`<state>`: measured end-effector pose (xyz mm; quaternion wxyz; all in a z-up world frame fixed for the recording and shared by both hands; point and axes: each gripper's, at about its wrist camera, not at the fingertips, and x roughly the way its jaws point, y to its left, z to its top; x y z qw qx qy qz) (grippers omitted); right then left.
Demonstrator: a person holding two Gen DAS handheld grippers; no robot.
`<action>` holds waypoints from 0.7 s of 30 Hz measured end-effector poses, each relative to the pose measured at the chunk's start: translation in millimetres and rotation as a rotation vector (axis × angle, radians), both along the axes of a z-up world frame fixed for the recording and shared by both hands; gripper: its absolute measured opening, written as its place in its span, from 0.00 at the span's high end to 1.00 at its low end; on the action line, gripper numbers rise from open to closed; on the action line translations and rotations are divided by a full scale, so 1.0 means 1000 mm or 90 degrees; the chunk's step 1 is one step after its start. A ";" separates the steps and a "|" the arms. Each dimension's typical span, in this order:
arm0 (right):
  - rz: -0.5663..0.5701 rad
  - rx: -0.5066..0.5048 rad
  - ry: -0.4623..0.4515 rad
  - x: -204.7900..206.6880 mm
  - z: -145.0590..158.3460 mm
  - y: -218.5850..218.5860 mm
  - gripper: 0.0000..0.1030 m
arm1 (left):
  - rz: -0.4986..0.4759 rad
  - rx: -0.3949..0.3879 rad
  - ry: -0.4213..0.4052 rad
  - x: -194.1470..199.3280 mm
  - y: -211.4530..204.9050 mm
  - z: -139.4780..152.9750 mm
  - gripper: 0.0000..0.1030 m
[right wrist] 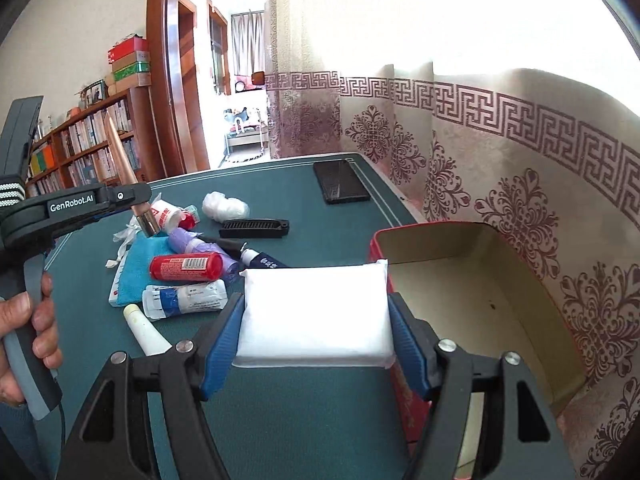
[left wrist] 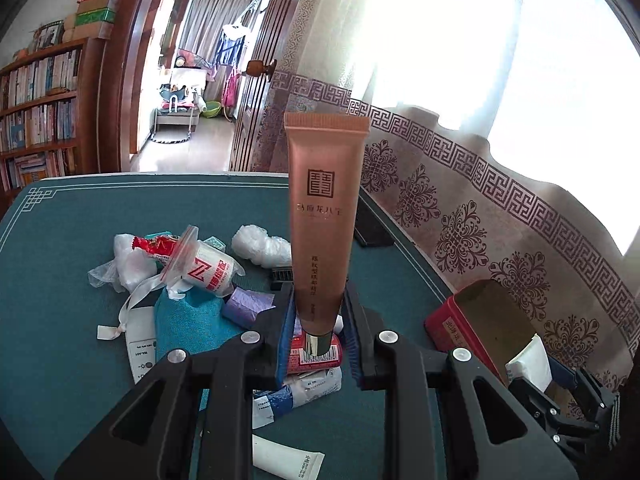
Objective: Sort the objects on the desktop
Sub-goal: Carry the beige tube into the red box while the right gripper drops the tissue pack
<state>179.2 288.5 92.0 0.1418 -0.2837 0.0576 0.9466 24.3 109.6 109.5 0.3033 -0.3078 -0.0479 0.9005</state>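
1. My left gripper [left wrist: 320, 316] pinches the bronze tube [left wrist: 324, 216] near its cap, upright above the clutter.
2. My right gripper [right wrist: 316, 320] clamps the white tissue pack [right wrist: 316, 312] beside the red tin [right wrist: 472, 280].
3. The pack looks soft and light; I judge gentle pressure at mid-sides suffices.
4. The tin's near wall could obstruct entry; the comb [right wrist: 254, 228] and phone [right wrist: 340, 182] lie well apart.

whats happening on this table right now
A person is sorting clutter on a green table with a claw in each hand. The left claw is shut on a copper-coloured tube, held upright above the pile of small items. The right claw grips a white tissue pack beside an open red tin at the table's edge. The tin looks empty inside as far as can be seen. A comb and a phone lie farther back.
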 end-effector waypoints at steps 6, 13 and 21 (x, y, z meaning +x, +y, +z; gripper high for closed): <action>-0.087 0.001 0.017 0.034 0.004 0.047 0.29 | -0.060 -0.025 0.012 0.027 0.037 0.003 0.75; -0.127 -0.024 0.025 0.053 -0.003 0.079 0.29 | -0.121 -0.042 0.011 0.053 0.078 0.006 0.75; -0.144 -0.047 0.023 0.063 -0.014 0.101 0.29 | -0.183 -0.056 -0.008 0.074 0.126 0.003 0.75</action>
